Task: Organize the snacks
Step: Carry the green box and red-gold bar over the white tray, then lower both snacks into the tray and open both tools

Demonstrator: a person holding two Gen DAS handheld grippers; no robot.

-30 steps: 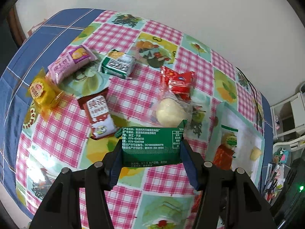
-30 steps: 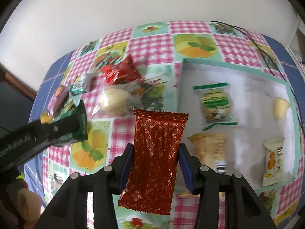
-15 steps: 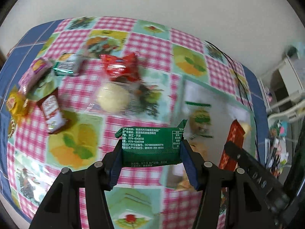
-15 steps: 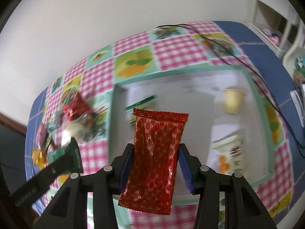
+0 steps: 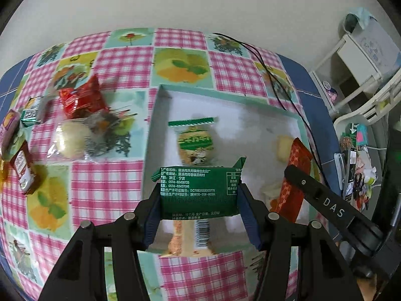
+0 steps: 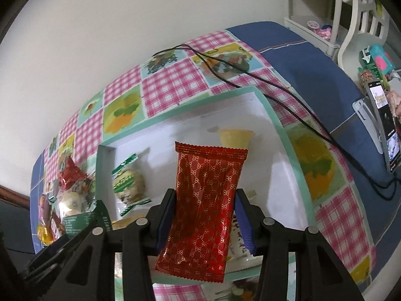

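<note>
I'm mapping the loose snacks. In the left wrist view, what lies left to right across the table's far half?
Small green packet → red packet → box with the round green-labelled snack → black cable.

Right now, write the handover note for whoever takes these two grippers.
Left gripper: shut on the green packet, held over the box.
Right gripper: shut on the red patterned packet, also over the box.
Done: several snacks lie in the box, among them a green-striped cookie and a yellow jelly cup.
Left: release both packets into the box, then fetch the loose snacks on the tablecloth, such as the red wrapper and the clear-wrapped bun.
</note>
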